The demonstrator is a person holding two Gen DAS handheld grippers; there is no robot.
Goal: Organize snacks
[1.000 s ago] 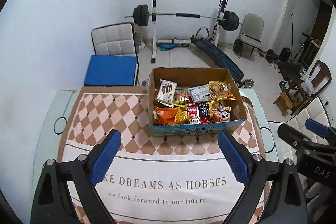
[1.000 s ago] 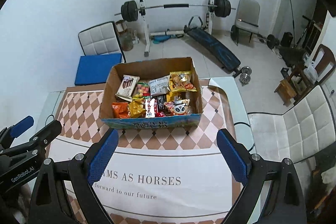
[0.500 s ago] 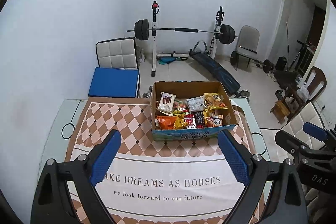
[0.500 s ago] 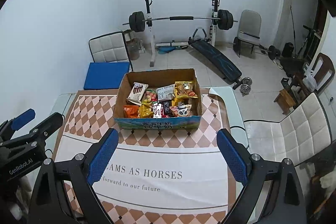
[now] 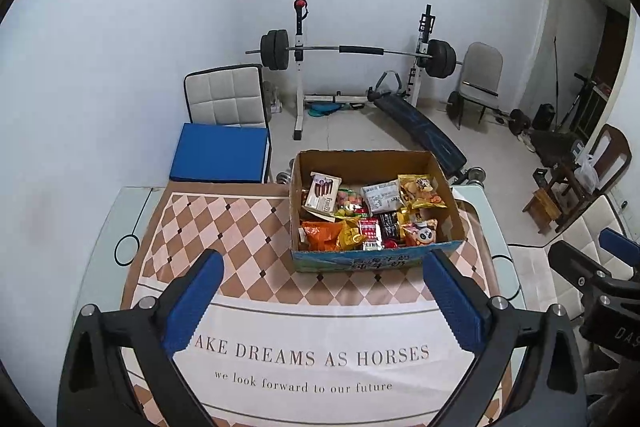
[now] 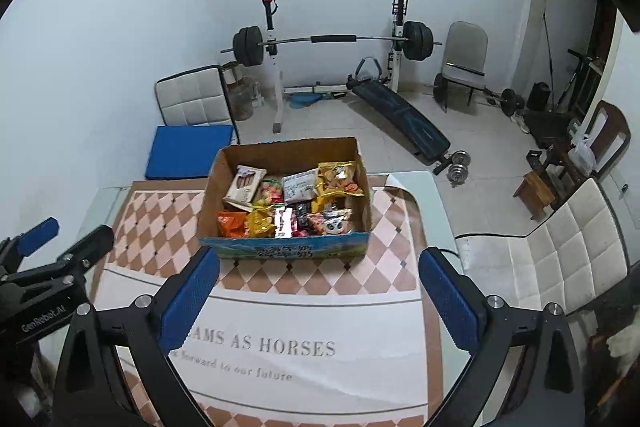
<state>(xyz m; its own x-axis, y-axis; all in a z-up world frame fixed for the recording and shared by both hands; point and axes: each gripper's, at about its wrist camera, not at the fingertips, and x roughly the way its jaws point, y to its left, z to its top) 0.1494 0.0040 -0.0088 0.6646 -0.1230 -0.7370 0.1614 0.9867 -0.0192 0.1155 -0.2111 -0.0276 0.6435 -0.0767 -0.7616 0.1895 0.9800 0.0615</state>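
Note:
An open cardboard box point(image 5: 374, 261) full of several mixed snack packets point(image 5: 370, 213) stands on the far part of the checkered table mat point(image 5: 224, 227). It also shows in the right wrist view point(image 6: 288, 249), with the snack packets point(image 6: 288, 201) inside. My left gripper point(image 5: 326, 301) is open and empty, held above the mat's printed text, in front of the box. My right gripper point(image 6: 318, 297) is open and empty too, in front of the box. Each gripper appears at the edge of the other's view.
The glass table point(image 5: 100, 267) ends just behind the box. Beyond it are a blue-cushioned chair point(image 5: 222, 151), a barbell rack point(image 5: 356, 51), a slanted bench point(image 5: 420, 131) and dumbbells point(image 6: 458, 165). A white padded chair point(image 6: 560, 255) stands at the table's right.
Both grippers have pulled back and risen, so the box looks smaller and farther away. Both stay open and empty. The box and snacks have not moved.

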